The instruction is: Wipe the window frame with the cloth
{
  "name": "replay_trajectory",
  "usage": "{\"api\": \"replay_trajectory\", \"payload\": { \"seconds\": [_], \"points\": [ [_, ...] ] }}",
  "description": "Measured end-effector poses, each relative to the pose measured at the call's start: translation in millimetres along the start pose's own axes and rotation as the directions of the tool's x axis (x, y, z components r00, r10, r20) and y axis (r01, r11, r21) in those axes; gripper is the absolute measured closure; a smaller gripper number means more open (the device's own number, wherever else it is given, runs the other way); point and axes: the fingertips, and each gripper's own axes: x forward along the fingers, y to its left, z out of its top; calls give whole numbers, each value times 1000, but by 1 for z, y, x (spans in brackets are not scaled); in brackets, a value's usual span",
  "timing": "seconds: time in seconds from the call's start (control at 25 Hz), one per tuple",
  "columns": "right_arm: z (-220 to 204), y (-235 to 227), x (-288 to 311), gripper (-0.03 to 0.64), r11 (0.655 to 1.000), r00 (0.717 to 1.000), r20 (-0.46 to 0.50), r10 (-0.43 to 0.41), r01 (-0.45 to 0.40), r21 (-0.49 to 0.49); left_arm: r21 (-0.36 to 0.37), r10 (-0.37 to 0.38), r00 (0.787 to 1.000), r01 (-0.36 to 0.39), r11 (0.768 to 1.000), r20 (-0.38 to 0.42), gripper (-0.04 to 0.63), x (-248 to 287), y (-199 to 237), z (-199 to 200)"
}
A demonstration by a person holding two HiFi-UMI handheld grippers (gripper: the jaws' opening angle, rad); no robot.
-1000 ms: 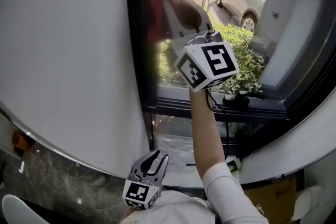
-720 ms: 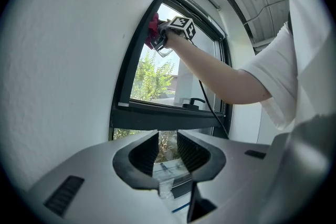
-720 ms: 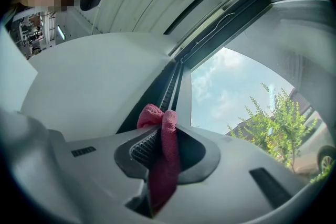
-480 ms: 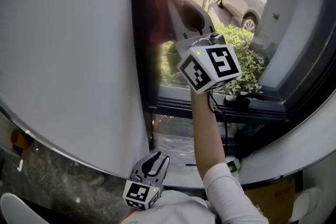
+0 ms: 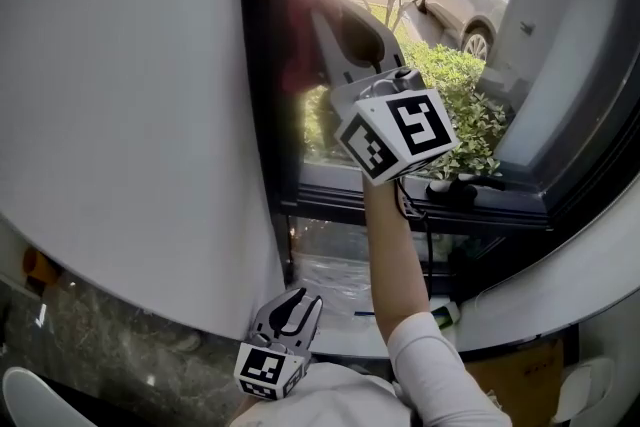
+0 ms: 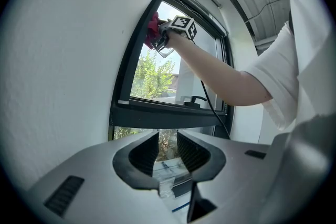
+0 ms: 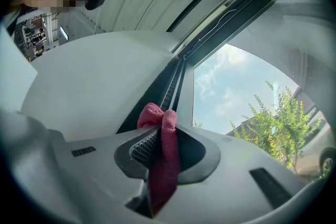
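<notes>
- Dark window frame (image 5: 262,85) climbs beside the white wall (image 5: 130,115), and the red cloth (image 5: 298,25) is pressed right up against its upright bar.
- Down to the frame's lower crossbar (image 5: 340,200): a black handle (image 5: 455,185) sits on top of it, and a black cable (image 5: 430,235) drapes down across it.
- Under that bar, a crinkled clear plastic sheet (image 5: 325,280) lies on the pale ledge (image 5: 350,343).
- Bottom left, dark speckled stone floor (image 5: 110,345), with a small orange thing (image 5: 35,267) on it near the foot of the wall.

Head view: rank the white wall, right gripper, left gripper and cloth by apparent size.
Largest to smallest:
white wall
right gripper
left gripper
cloth
The cloth is blurred, so its last place is approximate.
</notes>
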Motion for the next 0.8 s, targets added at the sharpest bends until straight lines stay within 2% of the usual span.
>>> {"api": "replay_trajectory", "payload": {
  "seconds": [0.8],
  "points": [
    [-15, 4, -10, 545, 1000, 1000, -25, -5, 6, 9, -10, -23, 1000, 23, 1000, 4, 480, 1, 1, 1]
  ]
}}
